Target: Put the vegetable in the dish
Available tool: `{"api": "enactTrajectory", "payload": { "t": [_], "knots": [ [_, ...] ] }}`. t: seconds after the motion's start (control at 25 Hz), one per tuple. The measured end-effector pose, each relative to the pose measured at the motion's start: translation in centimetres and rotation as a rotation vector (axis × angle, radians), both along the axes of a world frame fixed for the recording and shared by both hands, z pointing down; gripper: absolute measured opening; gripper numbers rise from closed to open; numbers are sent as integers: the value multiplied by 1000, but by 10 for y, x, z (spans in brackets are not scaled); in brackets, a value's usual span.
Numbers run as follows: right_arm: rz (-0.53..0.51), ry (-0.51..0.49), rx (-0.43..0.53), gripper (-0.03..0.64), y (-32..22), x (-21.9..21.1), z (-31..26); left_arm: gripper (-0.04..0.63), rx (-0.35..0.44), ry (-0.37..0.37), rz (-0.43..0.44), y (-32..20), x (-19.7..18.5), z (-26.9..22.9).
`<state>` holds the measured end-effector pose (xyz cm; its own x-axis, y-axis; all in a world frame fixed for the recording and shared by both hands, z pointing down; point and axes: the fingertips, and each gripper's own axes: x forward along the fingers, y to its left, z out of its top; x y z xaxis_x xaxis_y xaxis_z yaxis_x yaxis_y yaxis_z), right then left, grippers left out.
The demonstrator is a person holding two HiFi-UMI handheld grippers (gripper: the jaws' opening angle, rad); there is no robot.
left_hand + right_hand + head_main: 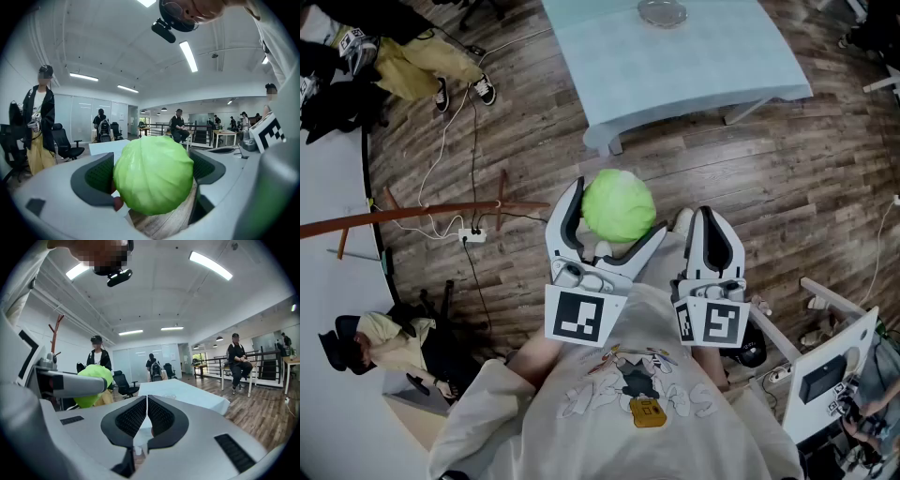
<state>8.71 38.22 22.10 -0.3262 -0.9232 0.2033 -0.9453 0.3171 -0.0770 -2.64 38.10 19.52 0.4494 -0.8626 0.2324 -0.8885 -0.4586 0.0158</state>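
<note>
So the cabbage (153,174) isn't in the dish (662,12) yet. It's up in the air over the wooden floor (787,178), pinched in the left tool (617,211). That tool's jaws are spread really wide around it, one dark pad pressing on each side of the green ball. From the left gripper view the cabbage fills pretty much the whole gap between the pads.

The right tool (709,217) has got nothing in it. Its two jaws are pressed together, tip against tip, and it sits just beside the left one, close in front of the person's white shirt (628,394).

The dish looks like clear glass, and it's on the light blue counter (694,66), way at the far side near the top edge of the head view. It's well apart from the cabbage, with a strip of bare floor between the counter's near edge and the tools. It's too small and see-through for me to tell what's in it, if anything.

A few people are standing and sitting around the room further back.
</note>
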Motion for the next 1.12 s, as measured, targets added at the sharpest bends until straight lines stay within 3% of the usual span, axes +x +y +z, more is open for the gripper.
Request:
{"api": "enactTrajectory", "payload": {
  "t": [0.12, 0.2, 0.32, 0.44, 0.64, 0.84, 1.12],
  "knots": [
    [15, -20, 0, 31, 37, -44, -9, 514, 22, 9, 6, 40, -42, -4],
    [-16, 17, -9, 31, 61, -67, -13, 514, 0, 17, 1, 66, -64, -2],
    [-45, 47, -13, 31, 89, -83, -16, 514, -11, 47, -15, 94, -85, -1],
    [-47, 0, -4, 31, 110, -89, -20, 514, -9, 50, -40, 119, -97, -2],
    [-28, -16, 47, 31, 128, -67, -44, 514, -23, 60, -31, 142, -79, -18],
    [-6, -39, 84, 32, 151, -50, -45, 514, -2, 3, 7, 158, -61, -23],
    [20, -56, 90, 32, 157, -24, -41, 514, 24, 0, 20, 140, -34, -23]
  ]
}}
